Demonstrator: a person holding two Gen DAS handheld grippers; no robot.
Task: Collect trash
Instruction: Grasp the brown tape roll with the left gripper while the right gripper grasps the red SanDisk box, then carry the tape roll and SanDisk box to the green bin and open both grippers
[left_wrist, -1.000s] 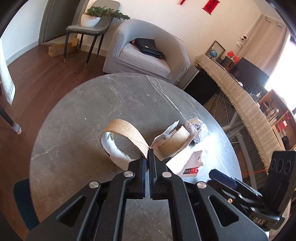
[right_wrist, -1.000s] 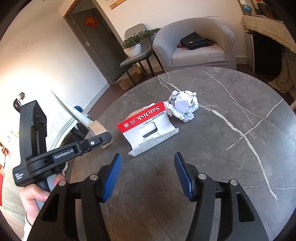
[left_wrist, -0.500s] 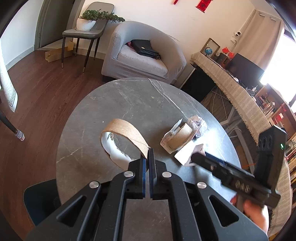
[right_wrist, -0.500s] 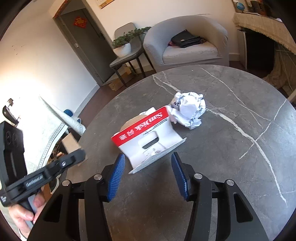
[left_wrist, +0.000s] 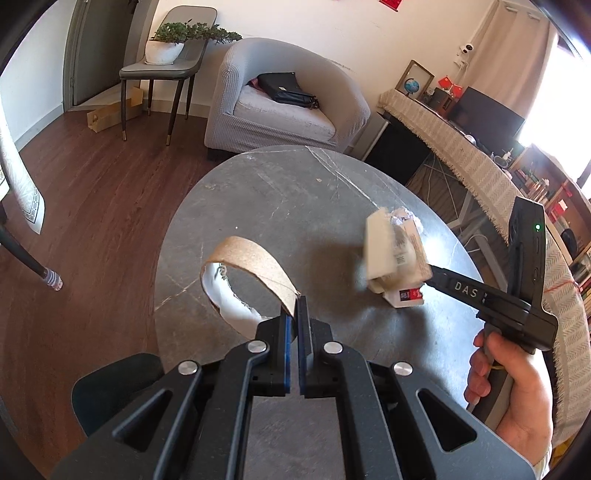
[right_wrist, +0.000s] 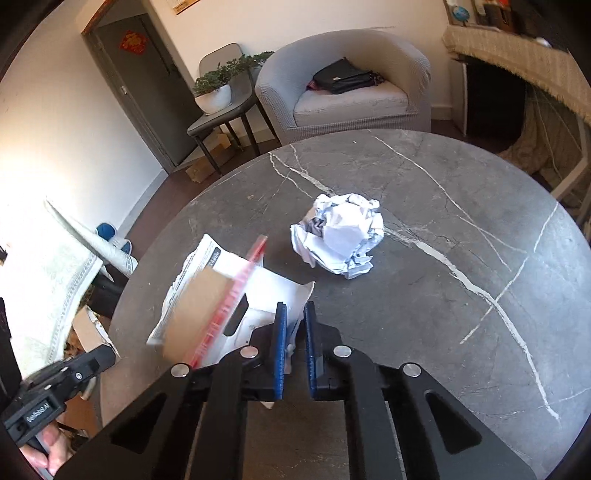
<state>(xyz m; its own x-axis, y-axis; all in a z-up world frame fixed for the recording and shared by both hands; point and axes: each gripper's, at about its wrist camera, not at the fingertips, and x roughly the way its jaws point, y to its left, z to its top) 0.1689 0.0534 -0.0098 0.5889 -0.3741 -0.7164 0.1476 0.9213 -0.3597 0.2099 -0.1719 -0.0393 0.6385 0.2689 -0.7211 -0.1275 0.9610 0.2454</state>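
Three trash items: cardboard ring (left_wrist: 245, 280) pinched in left gripper (left_wrist: 294, 314); torn package (right_wrist: 236, 295) between right gripper (right_wrist: 293, 314) jaws, closing on it; one crumpled paper ball (right_wrist: 340, 234) on table (right_wrist: 461, 295).

1. The left tool (left_wrist: 294, 325) sits low in the foreground, its blue-padded jaws pinched together on the end of a torn brown cardboard loop (left_wrist: 245, 266) with a ragged white inner face.
2. The loop curls up above the left edge of the round grey marble surface (left_wrist: 295, 199).
3. Toward the right edge, the right tool (left_wrist: 428, 271) has its jaws closing on a white and brown package (left_wrist: 395, 258) with a red label, blurred in motion.
4. A hand (left_wrist: 513, 384) grips that tool's handle at the lower right.
5. A crumpled paper ball (left_wrist: 404, 216) peeks out just behind the package.
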